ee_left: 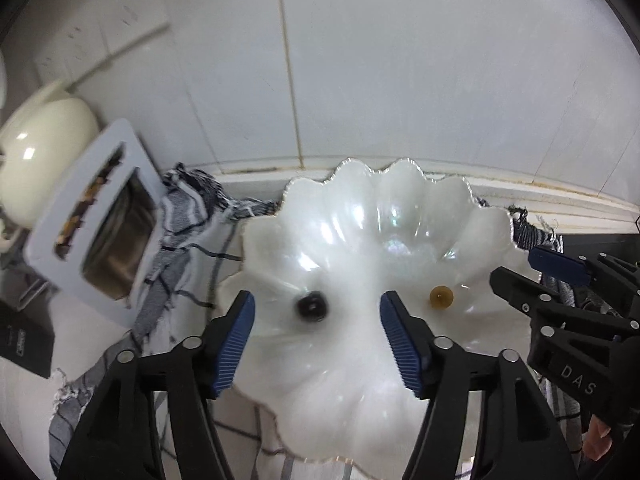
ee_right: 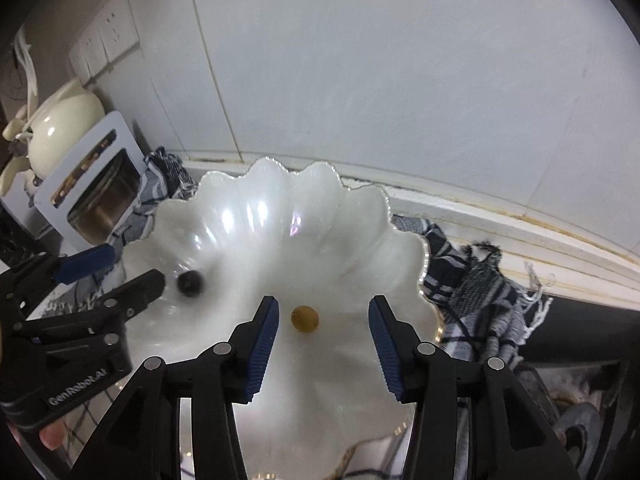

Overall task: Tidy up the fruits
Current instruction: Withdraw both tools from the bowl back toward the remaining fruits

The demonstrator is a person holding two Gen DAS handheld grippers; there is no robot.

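A white pearly scalloped bowl (ee_left: 360, 216) stands on a checked cloth; it also shows in the right wrist view (ee_right: 280, 208). In it lie a small dark round fruit (ee_left: 311, 307) (ee_right: 190, 282) and a small yellow-brown round fruit (ee_left: 441, 297) (ee_right: 305, 319). My left gripper (ee_left: 317, 340) is open and empty above the bowl, with the dark fruit between and beyond its fingers. My right gripper (ee_right: 323, 340) is open and empty over the bowl, with the yellow fruit just ahead near its left finger. Each gripper shows at the side of the other's view.
A grey-and-white checked cloth (ee_left: 188, 240) (ee_right: 472, 280) lies under the bowl. A white box with a metal tin (ee_left: 100, 224) (ee_right: 92, 192) and a cream teapot (ee_left: 40, 152) (ee_right: 60, 128) stand at the left. A tiled wall (ee_right: 400, 80) rises close behind.
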